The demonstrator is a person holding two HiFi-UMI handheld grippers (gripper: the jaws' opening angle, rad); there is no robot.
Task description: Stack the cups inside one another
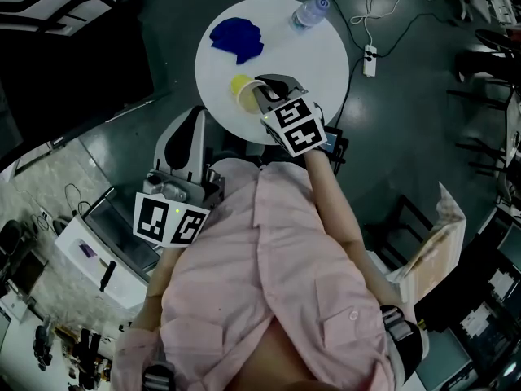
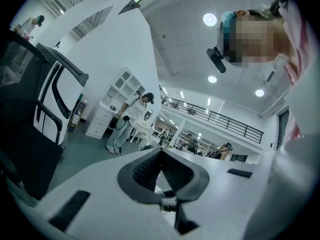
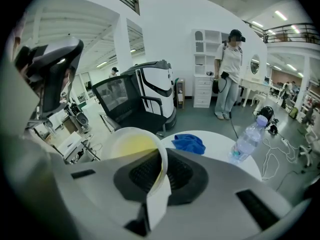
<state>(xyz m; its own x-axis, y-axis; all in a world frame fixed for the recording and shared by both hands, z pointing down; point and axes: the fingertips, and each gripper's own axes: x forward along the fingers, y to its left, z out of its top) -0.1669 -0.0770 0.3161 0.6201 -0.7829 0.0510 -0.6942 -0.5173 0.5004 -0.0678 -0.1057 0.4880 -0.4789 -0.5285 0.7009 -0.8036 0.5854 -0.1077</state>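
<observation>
- Closest to me was the left gripper (image 2: 161, 153), parked low next to the pink shirt (image 1: 269, 283). Its jaws were pressed together with nothing between them, and it was just pointing out across the room.
- Next out, the right gripper (image 3: 161, 170) was angled down over the near edge of the round white table (image 1: 321, 59). Its jaws were clamped on the side wall of the yellow cup (image 3: 131, 145), one pad inside the rim and one outside.
- The cup was tipped, mouth facing up toward the gripper's camera. It sat over the near-left part of the table, but honestly I couldn't tell if it was touching the top or lifted off it.
- Further back on the table there was a crumpled blue cloth (image 1: 238, 37), well apart from the cup.
- At the far edge stood a clear water bottle (image 1: 309, 11), upright, off to the right of the cloth.
- Past the table I could see a black-and-white office chair (image 3: 145, 96).
- Way at the back, a person (image 3: 228, 74) was standing beside some white shelving (image 3: 205, 69).
</observation>
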